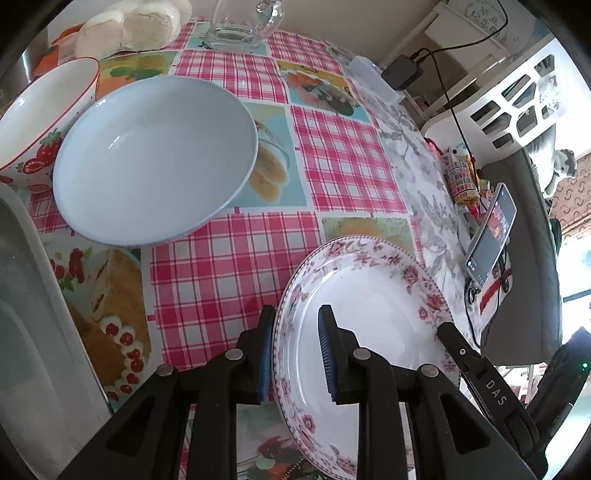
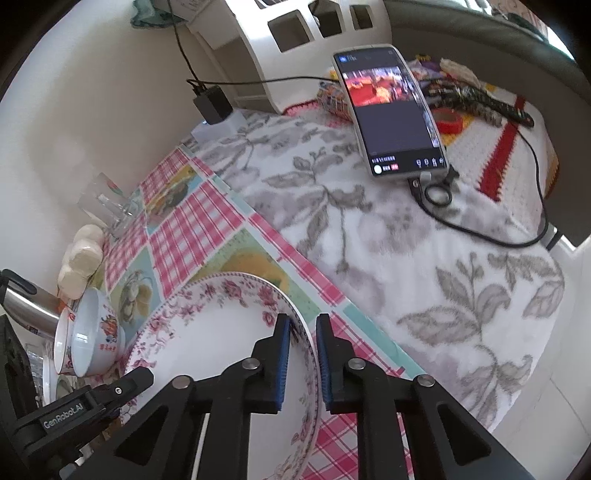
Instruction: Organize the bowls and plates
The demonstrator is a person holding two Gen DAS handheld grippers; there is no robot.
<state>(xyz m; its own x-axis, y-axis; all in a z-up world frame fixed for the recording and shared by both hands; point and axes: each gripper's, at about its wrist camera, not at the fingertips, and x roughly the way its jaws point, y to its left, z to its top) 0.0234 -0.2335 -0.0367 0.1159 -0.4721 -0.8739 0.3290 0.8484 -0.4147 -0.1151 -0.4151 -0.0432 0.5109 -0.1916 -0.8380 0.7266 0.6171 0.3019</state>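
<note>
Table was covered with a pink-checked tablecloth [image 1: 221, 266] printed with food pictures, and next to it lay a grey leaf-print cloth [image 2: 369, 258] under a propped phone [image 2: 391, 110] with its screen lit, a black cable [image 2: 480, 229] running from it. A cream wall stood behind, with a black charger [image 2: 212, 101] at the table's far edge and a white slotted rack [image 1: 517, 107] beyond. Count: one floral plate [image 1: 369, 314], one plain pale-blue bowl [image 1: 155, 158], one strawberry-print bowl [image 1: 40, 122] just beside and behind the blue one, so two bowls in the left view; one glass pitcher [image 1: 240, 26]; three white round buns [image 1: 129, 29]; part of a clear tray [image 1: 22, 295] at the left edge. In the right view the nested bowls [image 2: 88, 343] appeared tilted near a steel kettle [image 2: 29, 306]. The floral plate sat at the table's near right part, by the leaf cloth, well apart from the bowls. The left gripper [image 1: 295, 354] had the plate's left rim between its blue-padded fingers, jaws partly apart with one finger outside the rim and one over the plate's inside; firm contact could not be told. The right gripper [image 2: 301, 365] straddled the opposite rim, the rim running up through the narrow gap; the inner pad looked against it, but a full clamp could not be confirmed.
</note>
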